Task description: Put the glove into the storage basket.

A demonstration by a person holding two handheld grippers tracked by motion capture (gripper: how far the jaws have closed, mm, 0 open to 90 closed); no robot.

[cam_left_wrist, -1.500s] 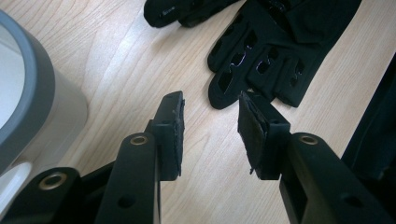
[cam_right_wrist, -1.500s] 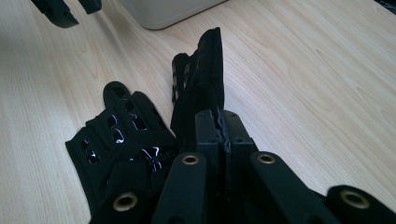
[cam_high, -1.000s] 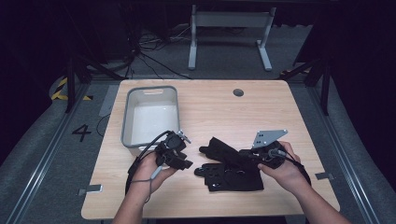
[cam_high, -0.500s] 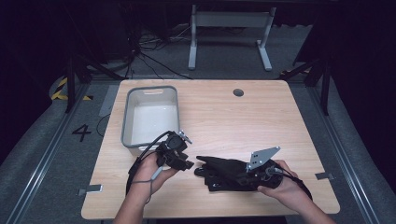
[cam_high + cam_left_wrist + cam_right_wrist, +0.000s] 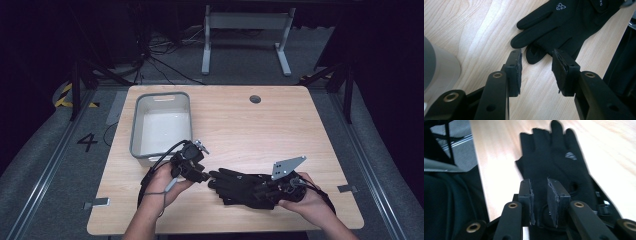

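Note:
A black glove (image 5: 240, 186) lies flat near the table's front edge, fingers pointing left. In the left gripper view a second black fingertip (image 5: 534, 53) pokes out from under the glove (image 5: 564, 22), so two gloves seem stacked. My left gripper (image 5: 206, 176) is open just left of the fingertips; in its own view the left gripper (image 5: 536, 60) hovers with that lower fingertip just ahead of the gap. My right gripper (image 5: 265, 190) is at the cuff end; in its own view the right gripper (image 5: 539, 187) is shut on the glove (image 5: 554, 157) with cuff fabric pinched between its pads.
A grey plastic bin (image 5: 136, 125) stands empty at the left of the wooden table (image 5: 280, 135), just behind my left hand; its corner (image 5: 439, 72) sits close to the left gripper. A round cable hole (image 5: 255, 99) is at the back. The table's front edge runs close under both hands.
My right gripper has swung down and left towards the front edge, bringing the glove with it. The gloves, which lay offset, now lie together. The left gripper has barely moved.

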